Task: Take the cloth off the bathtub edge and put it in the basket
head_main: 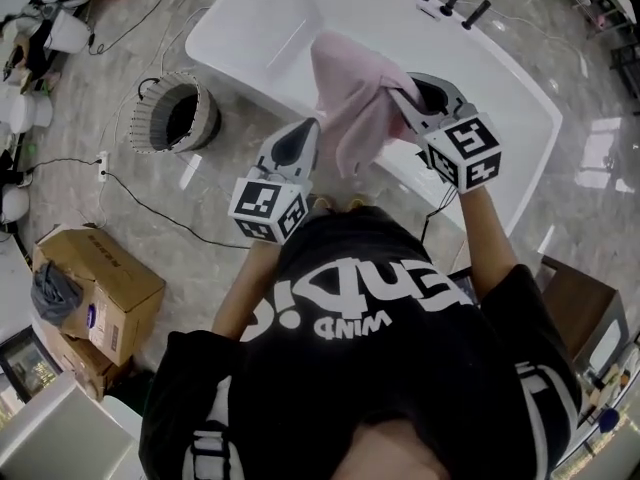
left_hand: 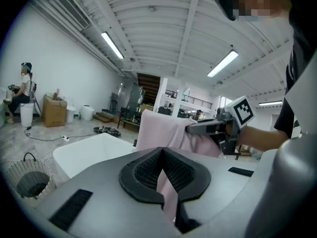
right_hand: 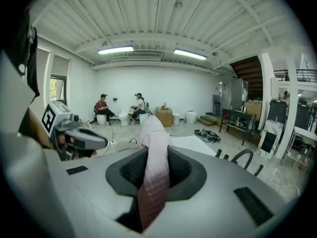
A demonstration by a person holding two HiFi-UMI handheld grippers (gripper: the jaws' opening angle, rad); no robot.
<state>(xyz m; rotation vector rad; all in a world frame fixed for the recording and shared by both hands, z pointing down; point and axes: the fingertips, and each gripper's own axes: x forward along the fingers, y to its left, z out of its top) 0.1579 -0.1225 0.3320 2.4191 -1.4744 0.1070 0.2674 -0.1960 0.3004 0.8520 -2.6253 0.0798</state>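
**Cloth held over tub by both grippers**

The pink cloth (head_main: 352, 108) hangs over the near rim of the white bathtub (head_main: 250, 38). The right gripper (head_main: 397, 94) pinches its upper bunch and the left gripper (head_main: 312, 125) pinches a lower edge. The wire basket (head_main: 178, 116) stands on the grey marbled floor (head_main: 150, 208) beside the tub, apart from the cloth. Cardboard boxes (head_main: 100, 293) sit at the left.

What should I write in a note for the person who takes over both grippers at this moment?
Left gripper: shut on the left side of the pink cloth.
Right gripper: shut on the cloth's upper right part.
Cloth: held up between both grippers above the white bathtub; whether it touches the edge I cannot tell.
Basket: on the floor, left of the tub.
Done: cloth gripped.
Left: carry it to the basket, release it inside.
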